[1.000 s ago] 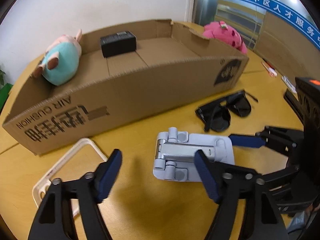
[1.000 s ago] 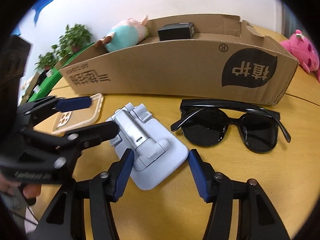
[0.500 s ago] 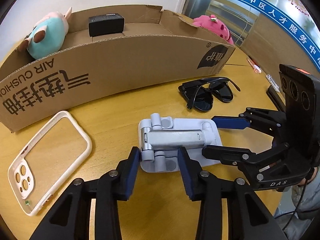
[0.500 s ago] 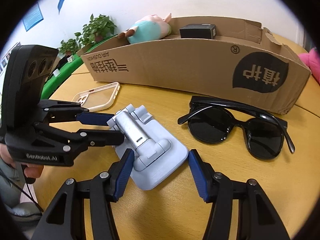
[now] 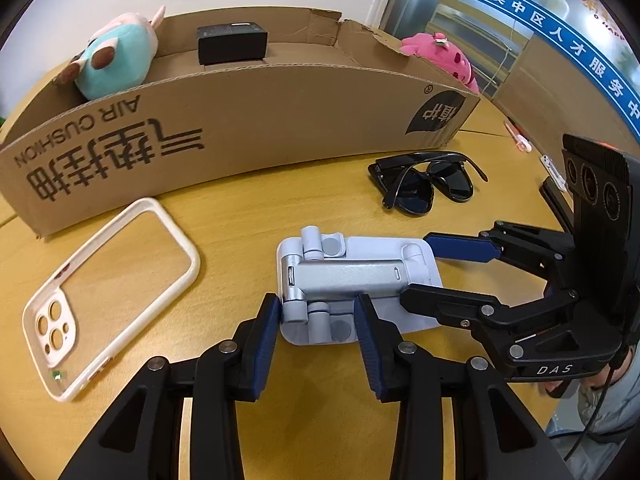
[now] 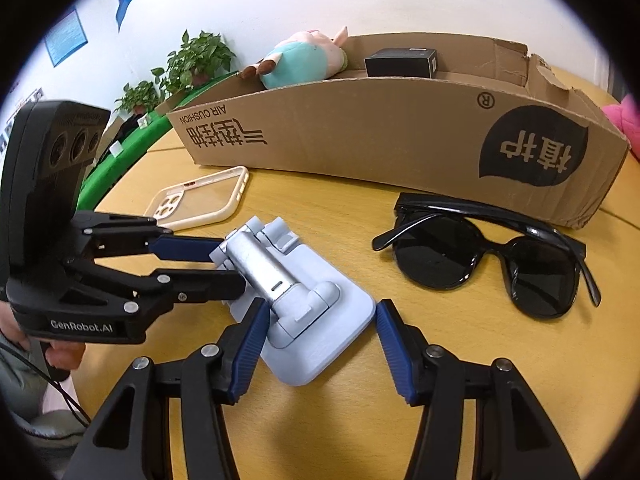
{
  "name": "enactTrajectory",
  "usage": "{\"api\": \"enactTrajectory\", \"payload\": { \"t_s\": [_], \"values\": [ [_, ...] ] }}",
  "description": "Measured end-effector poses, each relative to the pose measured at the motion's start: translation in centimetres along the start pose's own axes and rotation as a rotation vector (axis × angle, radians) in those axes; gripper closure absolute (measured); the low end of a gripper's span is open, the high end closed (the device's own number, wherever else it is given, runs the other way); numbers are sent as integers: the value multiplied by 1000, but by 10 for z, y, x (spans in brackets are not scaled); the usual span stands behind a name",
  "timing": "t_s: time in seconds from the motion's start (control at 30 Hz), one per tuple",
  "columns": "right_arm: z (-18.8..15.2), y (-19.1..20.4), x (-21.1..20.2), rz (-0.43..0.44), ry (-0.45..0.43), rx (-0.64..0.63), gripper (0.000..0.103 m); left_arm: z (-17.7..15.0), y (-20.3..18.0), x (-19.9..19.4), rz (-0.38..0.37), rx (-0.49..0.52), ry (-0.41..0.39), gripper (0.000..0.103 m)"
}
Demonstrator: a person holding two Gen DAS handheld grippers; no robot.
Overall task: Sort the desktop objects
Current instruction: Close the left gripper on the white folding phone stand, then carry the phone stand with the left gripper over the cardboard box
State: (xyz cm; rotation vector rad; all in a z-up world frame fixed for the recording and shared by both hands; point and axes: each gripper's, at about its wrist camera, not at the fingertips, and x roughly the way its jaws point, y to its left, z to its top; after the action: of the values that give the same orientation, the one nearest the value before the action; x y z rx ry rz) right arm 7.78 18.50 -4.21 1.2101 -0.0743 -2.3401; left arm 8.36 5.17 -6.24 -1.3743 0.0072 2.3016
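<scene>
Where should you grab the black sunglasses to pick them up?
Probably by the bridge between the two lenses of the sunglasses. They lie flat on the table with the arms folded, so coming straight down from above lets the jaws close across that narrow middle bar without pressing on the dark lenses. The cardboard box stands close behind, so keep to the near side.

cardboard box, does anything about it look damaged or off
Yes. The cardboard box has a torn, ragged top edge near its right end, by the back corner, with jagged bites out of the wall. Its printing also reads upside down, so it seems to sit inverted. The plush toy and black box inside look undisturbed.
</scene>
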Motion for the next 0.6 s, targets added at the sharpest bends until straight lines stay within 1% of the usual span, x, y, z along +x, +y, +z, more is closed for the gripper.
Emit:
{"api": "enactTrajectory", "payload": {
  "t_s": [0.17,0.27,0.33,0.43,0.47,0.5,0.57,0.6],
  "values": [
    [0,10,3,-17,12,15,49,-5,1,-4,36,-13,-4,64],
    [0,14,4,-37,22,10,49,-5,1,-4,35,-31,-5,64],
    [-2,20,4,-68,33,-8,50,-6,0,-4,35,-28,-5,64],
    [-4,23,3,-85,39,10,51,-8,0,-5,33,-38,-13,64],
    [-5,22,3,-86,35,22,53,-8,0,-5,33,-40,-16,68],
    [-5,21,3,-84,31,36,53,-8,1,-7,42,-52,-21,80],
    [-6,19,1,-92,16,63,61,-10,6,-8,16,-81,-18,79],
    [-6,16,0,-80,10,81,62,-11,7,-8,11,-81,-20,78]
  ]
}}
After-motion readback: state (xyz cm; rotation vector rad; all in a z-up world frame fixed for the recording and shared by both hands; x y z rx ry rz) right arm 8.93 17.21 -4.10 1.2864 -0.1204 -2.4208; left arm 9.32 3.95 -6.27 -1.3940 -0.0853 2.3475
